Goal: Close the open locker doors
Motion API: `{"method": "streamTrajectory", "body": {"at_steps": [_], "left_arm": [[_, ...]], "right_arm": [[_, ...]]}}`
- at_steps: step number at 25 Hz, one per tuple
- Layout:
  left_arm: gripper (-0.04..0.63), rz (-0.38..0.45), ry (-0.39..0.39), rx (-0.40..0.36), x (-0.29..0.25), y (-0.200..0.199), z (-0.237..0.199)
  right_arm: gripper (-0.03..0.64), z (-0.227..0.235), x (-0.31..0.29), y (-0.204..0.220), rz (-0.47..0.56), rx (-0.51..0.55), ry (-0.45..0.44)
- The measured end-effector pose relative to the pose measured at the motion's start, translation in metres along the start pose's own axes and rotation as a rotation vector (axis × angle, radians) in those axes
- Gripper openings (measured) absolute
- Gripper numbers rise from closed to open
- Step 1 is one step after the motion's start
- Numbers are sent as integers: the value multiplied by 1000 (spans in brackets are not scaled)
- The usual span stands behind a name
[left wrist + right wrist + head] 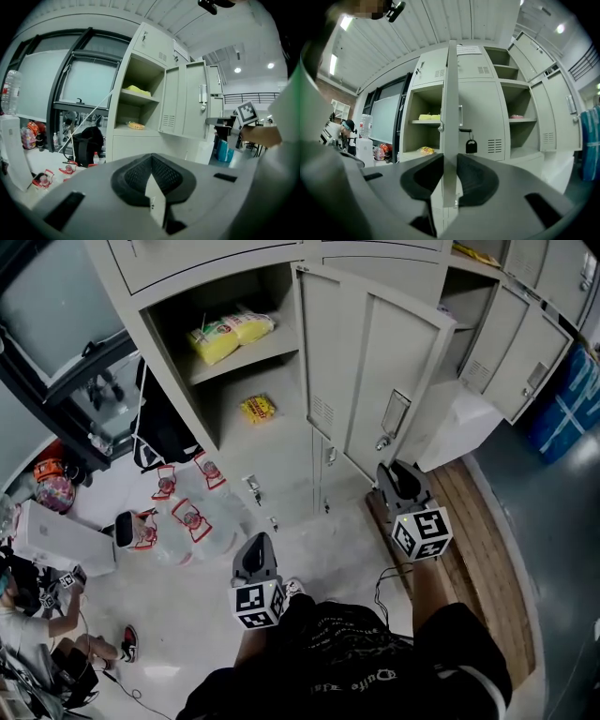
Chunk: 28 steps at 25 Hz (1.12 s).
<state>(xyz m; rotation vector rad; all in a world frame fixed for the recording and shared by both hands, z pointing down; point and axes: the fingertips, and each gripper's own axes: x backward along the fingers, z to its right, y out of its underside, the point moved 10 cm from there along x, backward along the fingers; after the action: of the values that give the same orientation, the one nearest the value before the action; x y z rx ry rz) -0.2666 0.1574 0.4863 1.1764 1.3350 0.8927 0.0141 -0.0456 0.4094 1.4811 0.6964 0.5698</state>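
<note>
Right gripper (450, 164) jaws tight on locker door (450, 93) edge

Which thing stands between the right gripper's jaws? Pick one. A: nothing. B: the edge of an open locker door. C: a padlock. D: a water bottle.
B: in the right gripper view the locker door stands edge-on between the jaws of the right gripper, which close on it.

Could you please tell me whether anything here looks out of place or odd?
Yes. The nearest locker door juts open from the compartment holding yellow packets, a padlock dangling at its latch, its edge clamped in the right gripper. More doors stand ajar at right. Bottled water packs lie loose on the floor.
</note>
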Motion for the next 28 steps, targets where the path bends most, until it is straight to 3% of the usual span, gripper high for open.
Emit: {"method": "streamTrajectory", "body": {"at_steps": [11,28], "left_arm": [[8,-23,-4,-4,6,7,-2],[8,-35,-41,-10,19,15,-2]], "right_arm": [[97,-40,6,1,22,63,-182],[91,-95,-10,2,89,-7,-389]]}}
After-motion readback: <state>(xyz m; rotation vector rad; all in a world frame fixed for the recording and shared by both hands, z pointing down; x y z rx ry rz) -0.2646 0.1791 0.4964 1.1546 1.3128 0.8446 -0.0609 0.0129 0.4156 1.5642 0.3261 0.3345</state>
